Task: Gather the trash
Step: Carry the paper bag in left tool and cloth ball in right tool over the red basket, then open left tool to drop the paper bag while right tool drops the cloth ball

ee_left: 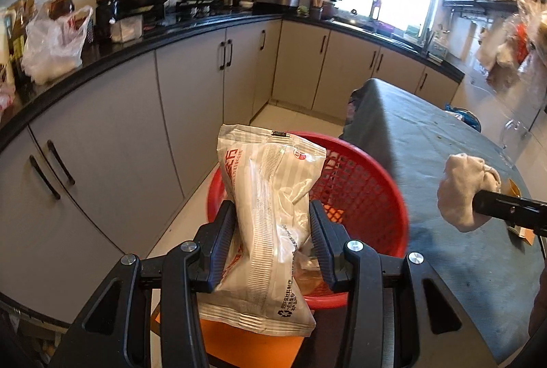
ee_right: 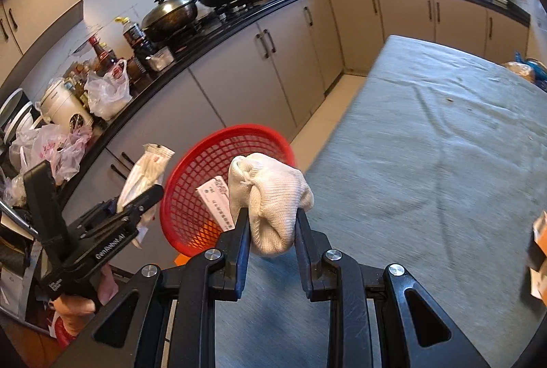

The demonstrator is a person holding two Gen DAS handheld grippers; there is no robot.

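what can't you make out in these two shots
- Basket floor: left wrist view, hidden by the packet in the left claw.
- Basket contents: right wrist view, partly covered by the cloth in the right claw.
- Orange box: right wrist view, cut off by the edge.

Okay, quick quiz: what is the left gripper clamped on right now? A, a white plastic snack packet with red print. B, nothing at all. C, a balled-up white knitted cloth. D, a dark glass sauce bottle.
A: the left gripper has its pads pressed into the sides of the white plastic snack packet with red print, held above the red mesh plastic basket.
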